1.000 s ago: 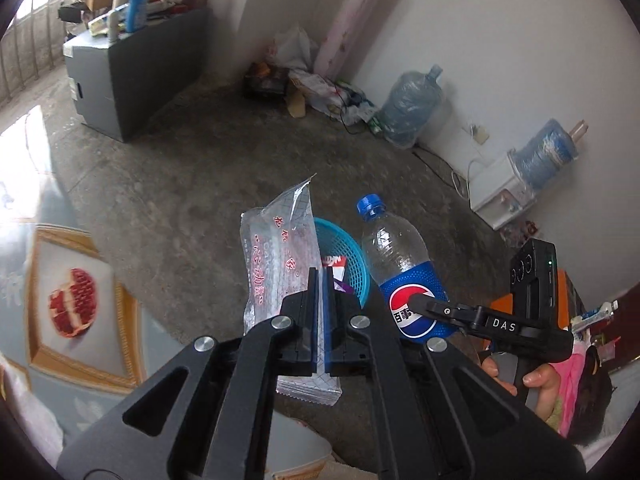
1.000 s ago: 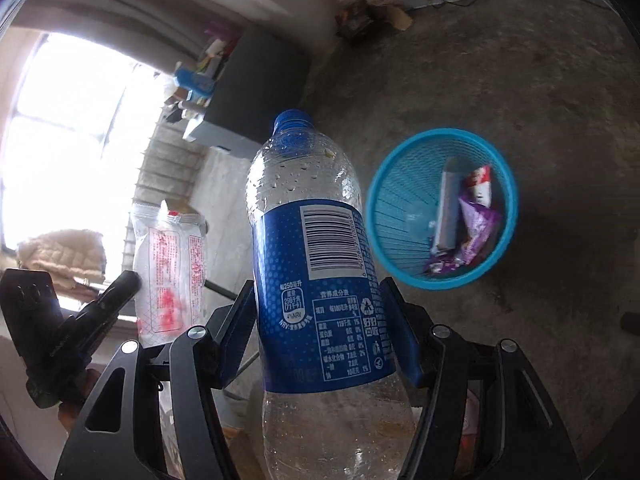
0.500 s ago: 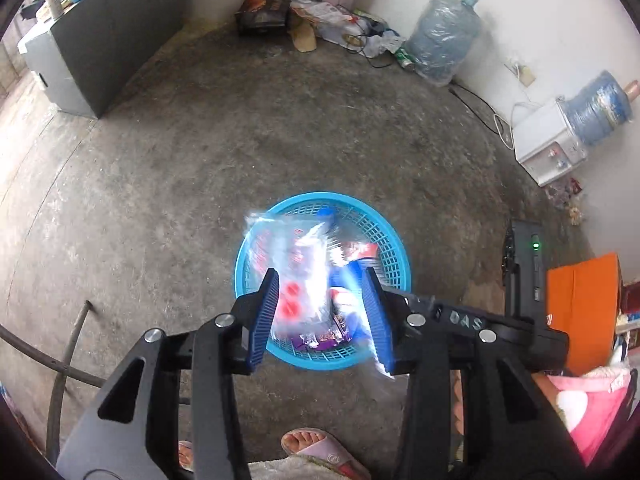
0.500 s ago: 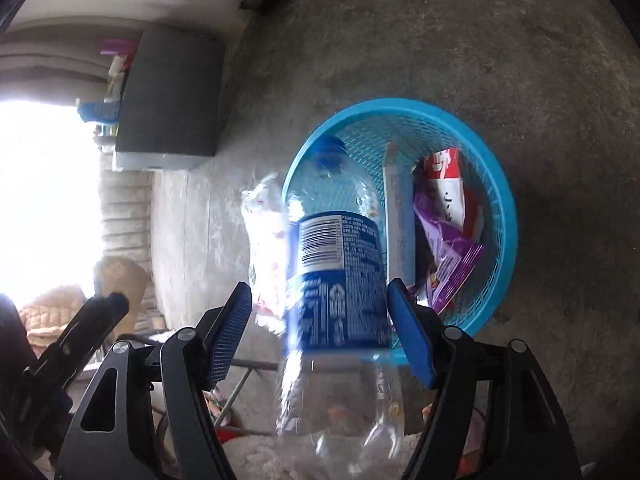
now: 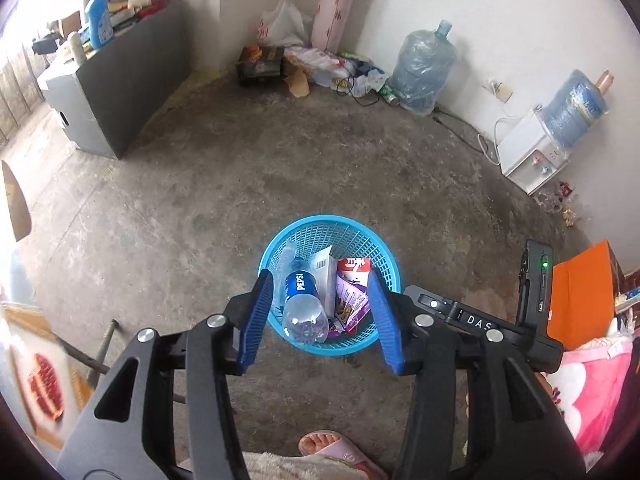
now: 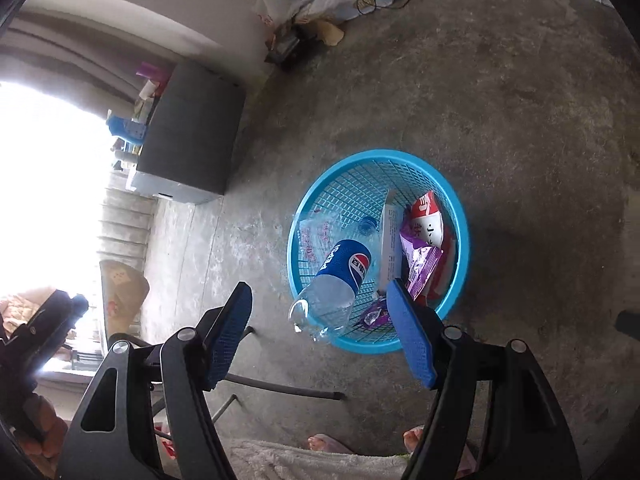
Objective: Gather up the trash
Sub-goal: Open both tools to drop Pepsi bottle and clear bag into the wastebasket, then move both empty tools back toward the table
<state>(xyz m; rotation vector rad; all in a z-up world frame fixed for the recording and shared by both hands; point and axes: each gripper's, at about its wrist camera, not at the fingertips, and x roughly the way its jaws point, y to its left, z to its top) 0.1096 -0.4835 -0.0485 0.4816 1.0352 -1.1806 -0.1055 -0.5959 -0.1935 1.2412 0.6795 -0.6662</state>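
Note:
A blue mesh basket (image 5: 352, 236) stands on the concrete floor; it also shows in the right wrist view (image 6: 460, 216). An empty Pepsi bottle (image 5: 301, 300) lies in it, base leaning on the near rim, also seen from the right wrist (image 6: 340, 280). A clear plastic bag (image 6: 316, 236) lies against the basket's left wall. Red and purple wrappers (image 5: 352, 292) and a white carton (image 5: 326, 276) lie beside the bottle. My left gripper (image 5: 320, 320) is open and empty above the basket. My right gripper (image 6: 320, 336) is open and empty above the basket's near rim.
A grey cabinet (image 5: 116, 92) stands at the back left. Clutter and a water jug (image 5: 420, 68) line the far wall. A water dispenser (image 5: 532, 160) stands at the right. The person's sandalled foot (image 5: 332, 446) is just below the basket. A metal leg (image 6: 280, 386) lies near.
Both grippers opened over the basket. The plastic bag dropped from the left one and the Pepsi bottle from the right one; both now lie in the basket.

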